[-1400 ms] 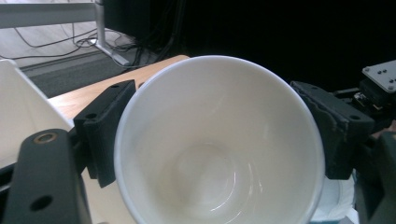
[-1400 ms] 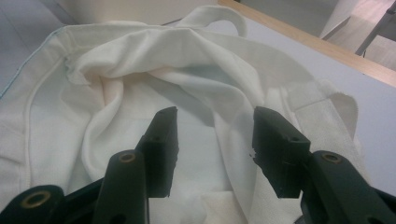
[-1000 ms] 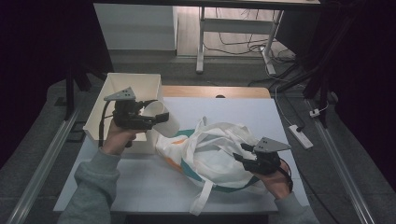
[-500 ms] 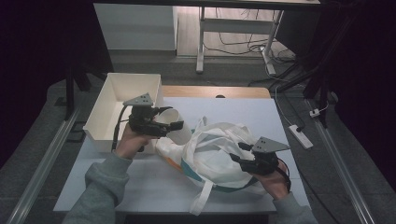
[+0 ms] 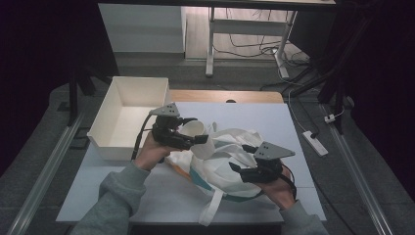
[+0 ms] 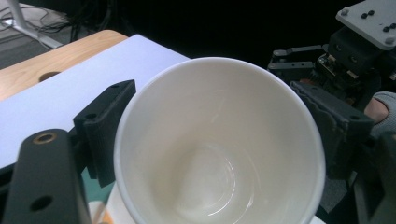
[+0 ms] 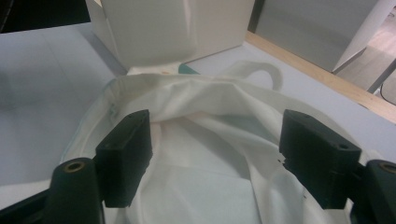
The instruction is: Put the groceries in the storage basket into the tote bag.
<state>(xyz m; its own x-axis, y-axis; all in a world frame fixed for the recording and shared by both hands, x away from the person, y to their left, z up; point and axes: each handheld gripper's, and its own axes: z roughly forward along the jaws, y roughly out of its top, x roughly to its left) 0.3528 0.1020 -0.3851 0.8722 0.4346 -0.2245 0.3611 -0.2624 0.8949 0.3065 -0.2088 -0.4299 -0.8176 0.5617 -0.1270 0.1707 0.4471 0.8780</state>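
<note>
High view showed your left gripper holding a white cup above the table, over the near-left part of the white cloth bag. Your left gripper view confirmed the grip: both black pads pressed against the outside of the cup, one on each side of the rim, and the camera looked straight into the bare interior. The cup lay tilted, its mouth turned back toward your left hand.

Your right gripper rested at the near-right side of the bag. Its jaws had just been opening. In your right gripper view they stood wide apart, with the loose rim of the bag lying between them but not pinched by either pad. The bag's mouth gaped toward that camera, and a cloth handle loop lay on the table beyond it.

A white open box stood on the far-left part of the table, just beside the bag; your left gripper was near the box's right wall. A long strap of the bag trailed toward the near table edge between your two forearms.
</note>
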